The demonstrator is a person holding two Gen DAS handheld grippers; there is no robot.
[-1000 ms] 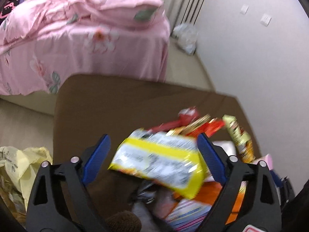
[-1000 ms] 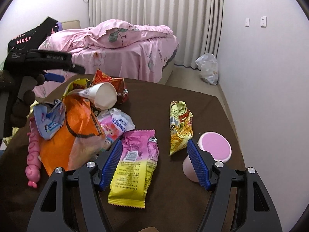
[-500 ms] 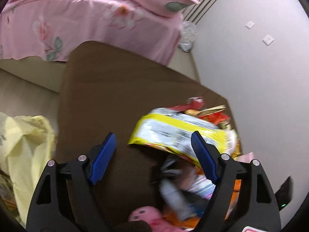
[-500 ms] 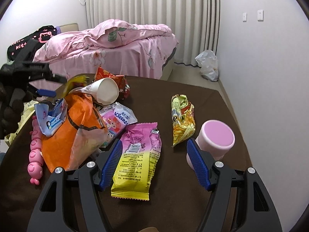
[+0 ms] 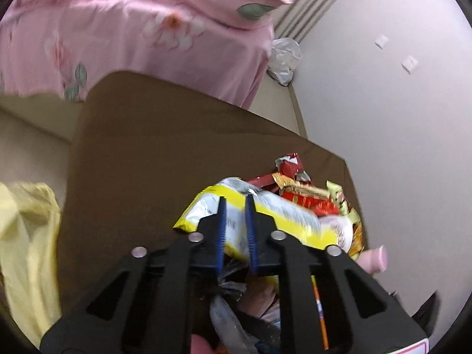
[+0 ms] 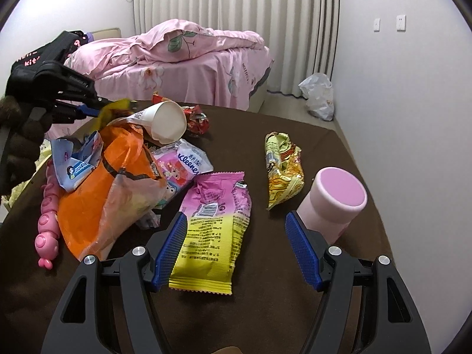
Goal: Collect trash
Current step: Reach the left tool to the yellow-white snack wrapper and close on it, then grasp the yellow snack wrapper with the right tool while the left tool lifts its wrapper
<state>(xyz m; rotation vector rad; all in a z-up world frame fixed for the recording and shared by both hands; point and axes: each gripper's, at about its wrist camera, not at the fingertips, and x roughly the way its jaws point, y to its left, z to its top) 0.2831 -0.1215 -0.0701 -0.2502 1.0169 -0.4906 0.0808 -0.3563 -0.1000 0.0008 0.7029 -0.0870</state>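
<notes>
My left gripper [image 5: 235,203] is shut on a yellow and silver snack wrapper [image 5: 283,218] at the left end of a trash pile on the brown table [image 5: 141,159]. It also shows in the right wrist view [image 6: 88,109], pinching the wrapper's yellow edge [image 6: 113,109]. My right gripper [image 6: 236,244] is open and empty above a pink and yellow wrapper [image 6: 212,230]. A yellow crumpled wrapper [image 6: 283,168] lies beyond it.
An orange bag [image 6: 109,188], paper cup [image 6: 168,121], Kleenex pack [image 6: 185,162], red wrapper [image 6: 197,119] and pink toy [image 6: 48,215] crowd the table's left. A pink cup [image 6: 336,203] stands right. A yellow bag [image 5: 26,250] hangs beside the table. A pink bed [image 6: 188,67] lies beyond.
My left gripper has closed from wide open onto the yellow and silver wrapper. My right gripper has drifted slightly forward over the pink and yellow wrapper, still open.
</notes>
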